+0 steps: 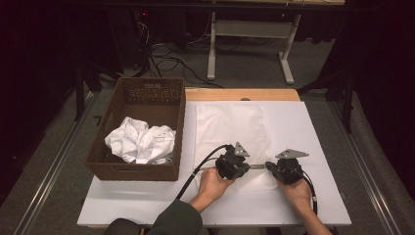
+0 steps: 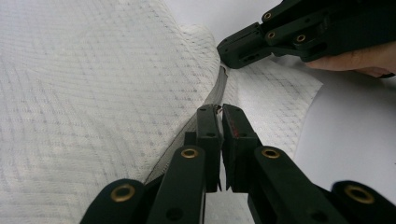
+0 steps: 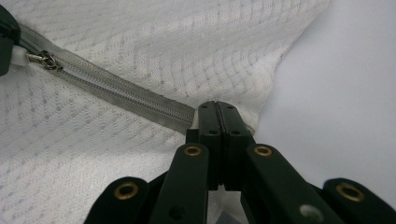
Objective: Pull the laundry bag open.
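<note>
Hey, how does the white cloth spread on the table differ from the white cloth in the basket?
The cloth on the table lies spread flat in a rectangle; the cloth in the basket is crumpled into a heap. The flat one rests on the white table with both grippers at its near edge, along its grey zipper; the crumpled one sits untouched inside the brown wicker basket. Both are white fabric.
</note>
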